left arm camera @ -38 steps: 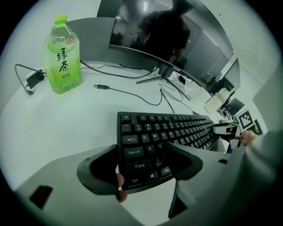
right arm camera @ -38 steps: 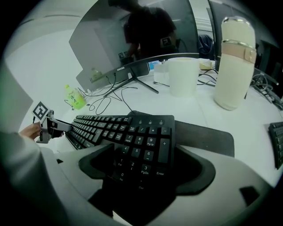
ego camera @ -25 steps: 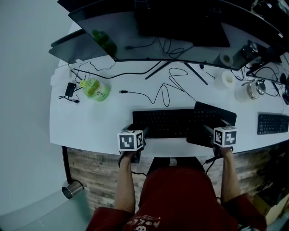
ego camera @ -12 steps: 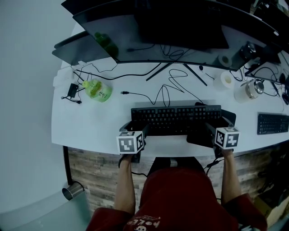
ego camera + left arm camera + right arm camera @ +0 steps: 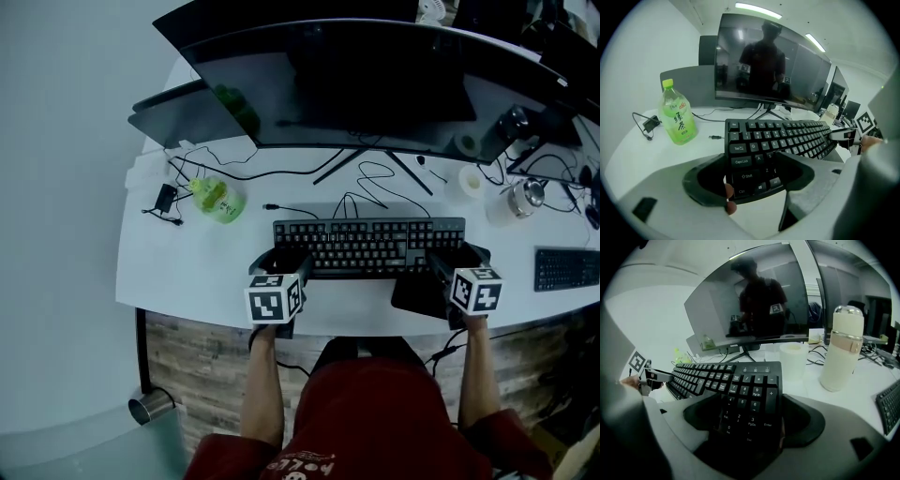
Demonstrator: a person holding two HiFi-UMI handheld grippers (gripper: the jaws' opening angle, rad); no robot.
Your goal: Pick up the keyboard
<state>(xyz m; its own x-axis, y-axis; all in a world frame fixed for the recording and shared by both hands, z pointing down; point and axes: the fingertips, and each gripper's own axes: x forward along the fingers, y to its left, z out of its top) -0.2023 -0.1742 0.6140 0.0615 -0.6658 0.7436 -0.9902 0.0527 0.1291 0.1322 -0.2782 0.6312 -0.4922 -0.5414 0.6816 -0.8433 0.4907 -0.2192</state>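
The white table [image 5: 178, 272] runs out ahead of and to either side of both pairs of fingers. One curved monitor [image 5: 375, 75] stands well beyond them.

There are two keyboards. The task's keyboard [image 5: 370, 246] spans the gap between the grippers, with its long axis running straight from one to the other. The left gripper [image 5: 754, 174] has its fingers clamped on the end with the Ctrl and Shift keys. The right gripper [image 5: 746, 427] has its fingers clamped on the number-pad end. Neither hand is nearer, since each holds its own end. The board looks raised off the table and tipped key-face up towards the person. I judge that any further lift depends on both ends rising together, so the long board stays level and does not twist in the fingers.

One dark mat [image 5: 417, 292] lies below the right fingers. The second keyboard [image 5: 566, 269] lies well outside the right fingers. One pale flask [image 5: 841, 348] stands beyond the right fingers, and one green bottle [image 5: 677, 115] stands beyond and outside the left fingers.
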